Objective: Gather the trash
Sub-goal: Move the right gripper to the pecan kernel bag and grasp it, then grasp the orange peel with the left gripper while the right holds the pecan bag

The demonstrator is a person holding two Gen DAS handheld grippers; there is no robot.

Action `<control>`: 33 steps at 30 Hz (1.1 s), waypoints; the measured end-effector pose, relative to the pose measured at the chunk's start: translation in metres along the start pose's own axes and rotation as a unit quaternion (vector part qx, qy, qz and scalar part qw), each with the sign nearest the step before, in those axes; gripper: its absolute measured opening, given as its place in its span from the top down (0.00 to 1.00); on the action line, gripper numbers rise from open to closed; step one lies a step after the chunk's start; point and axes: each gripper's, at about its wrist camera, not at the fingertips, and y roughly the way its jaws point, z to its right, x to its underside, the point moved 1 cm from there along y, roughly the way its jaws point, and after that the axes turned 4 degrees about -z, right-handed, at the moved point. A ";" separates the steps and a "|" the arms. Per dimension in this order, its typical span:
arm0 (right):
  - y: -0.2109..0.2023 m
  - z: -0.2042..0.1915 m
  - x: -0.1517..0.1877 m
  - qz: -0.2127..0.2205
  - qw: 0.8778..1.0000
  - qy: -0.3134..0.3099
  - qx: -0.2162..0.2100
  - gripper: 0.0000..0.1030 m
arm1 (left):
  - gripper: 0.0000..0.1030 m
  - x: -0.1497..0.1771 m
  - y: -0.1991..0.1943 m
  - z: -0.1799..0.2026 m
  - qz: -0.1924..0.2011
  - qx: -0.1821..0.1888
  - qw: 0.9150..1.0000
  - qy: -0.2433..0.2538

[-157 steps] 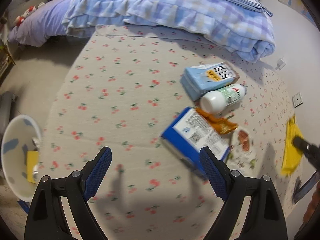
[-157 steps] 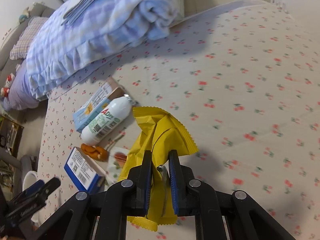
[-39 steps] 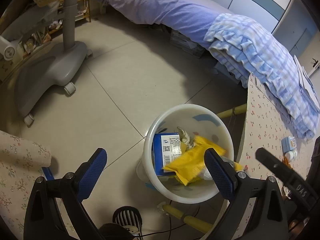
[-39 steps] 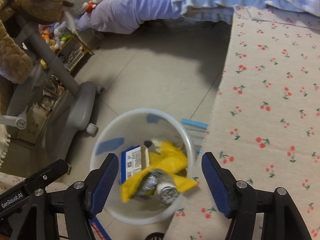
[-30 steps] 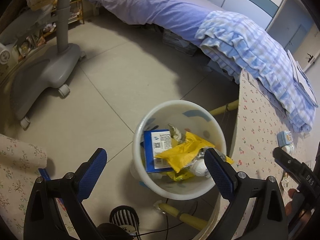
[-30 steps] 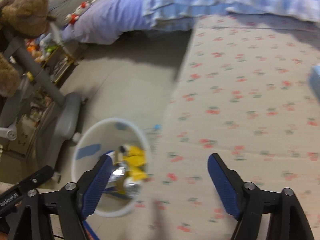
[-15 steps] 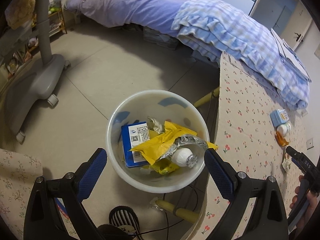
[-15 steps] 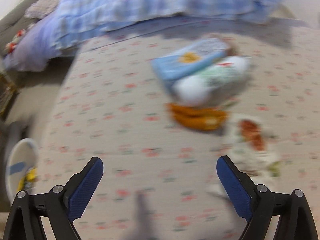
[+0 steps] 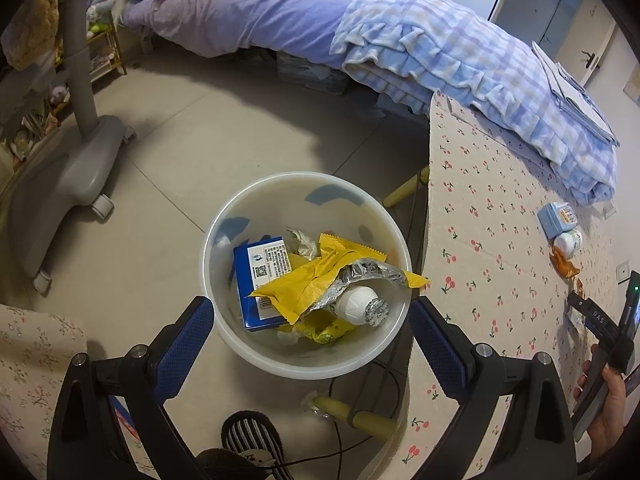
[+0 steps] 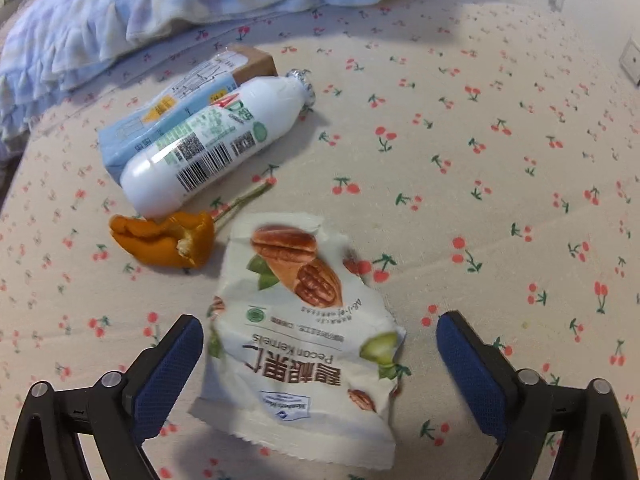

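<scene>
My left gripper (image 9: 310,332) is open and empty above a white trash bin (image 9: 240,350) on the floor. The bin holds a blue box (image 9: 260,268), a yellow wrapper (image 9: 320,276) and a white bottle (image 9: 358,306). My right gripper (image 10: 318,354) is open, its fingers on either side of a white pecan snack bag (image 10: 304,332) lying on the cherry-print tablecloth (image 10: 480,160). Beyond the bag lie an orange peel (image 10: 164,240), a white bottle (image 10: 212,144) and a light blue carton (image 10: 176,112). The right gripper also shows in the left wrist view (image 9: 596,316).
A blue checked blanket (image 10: 140,4) lies at the table's far edge and runs onto a purple bed (image 9: 248,16). A grey chair base (image 9: 60,176) stands on the floor left of the bin. Yellow table legs (image 9: 404,190) and a cable are beside the bin.
My right gripper has swung from the bin back over the table and come down around the pecan bag. My left gripper has stayed open over the bin, drawing slightly closer.
</scene>
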 end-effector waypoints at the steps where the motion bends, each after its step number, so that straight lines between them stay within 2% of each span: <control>1: 0.001 -0.002 0.001 -0.001 1.000 -0.010 0.004 0.00 | 0.04 0.000 0.000 0.000 0.000 0.000 1.000 0.000; 4: 0.005 -0.011 0.003 -0.004 0.999 -0.040 0.027 0.00 | 0.04 0.000 0.000 0.000 0.000 0.000 1.000 0.000; 9: 0.006 -0.007 0.004 -0.003 0.999 -0.036 0.026 0.00 | 0.04 0.002 0.002 0.003 -0.002 -0.003 1.000 0.004; 18: 0.008 -0.010 0.001 -0.035 0.997 -0.062 0.016 0.00 | 0.04 0.002 0.003 0.017 -0.005 -0.009 1.000 0.021; 20: 0.006 -0.010 0.003 -0.032 0.997 -0.067 0.012 0.03 | 0.04 0.002 0.002 0.024 -0.003 -0.008 1.000 0.024; 22: 0.002 -0.011 0.006 -0.025 0.997 -0.071 0.009 0.17 | 0.04 0.001 0.001 0.031 -0.003 -0.006 1.000 0.028; 24: -0.003 -0.012 0.008 -0.024 0.996 -0.082 0.003 0.25 | 0.04 0.001 0.001 0.041 -0.003 -0.005 0.999 0.033; 33: -0.024 0.016 0.003 -0.033 0.996 -0.054 -0.063 0.28 | 0.04 0.000 0.003 0.113 -0.002 0.006 0.997 0.083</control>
